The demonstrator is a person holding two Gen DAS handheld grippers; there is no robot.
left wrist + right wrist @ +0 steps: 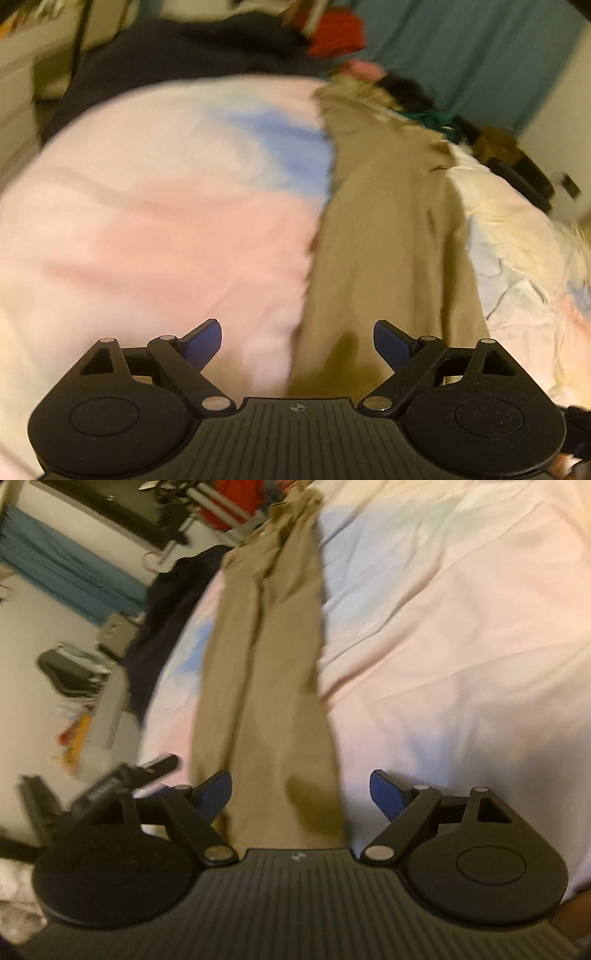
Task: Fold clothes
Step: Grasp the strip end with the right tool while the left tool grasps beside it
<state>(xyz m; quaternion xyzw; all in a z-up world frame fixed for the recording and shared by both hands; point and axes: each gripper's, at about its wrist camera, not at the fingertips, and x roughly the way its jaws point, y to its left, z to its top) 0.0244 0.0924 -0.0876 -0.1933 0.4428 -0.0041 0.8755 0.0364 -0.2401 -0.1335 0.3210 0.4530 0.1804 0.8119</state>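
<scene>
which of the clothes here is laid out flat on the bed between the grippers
The tan trousers, stretched lengthwise on the pastel sheet. The dark garment hangs crumpled at the bed's edge.

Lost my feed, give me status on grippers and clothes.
Left gripper open, empty. Right gripper open, empty. Tan trousers flat, lengthwise on bedsheet. Nothing blocking.

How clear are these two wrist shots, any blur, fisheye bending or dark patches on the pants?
Left wrist view: heavy motion smear over the pastel bedspread and khaki pants, while the left tongs stay sharp. Right wrist view: milder blur, strongest at the left edge; fisheye curves the bed's edge; a dark patch sits on the pants near the right tongs.
</scene>
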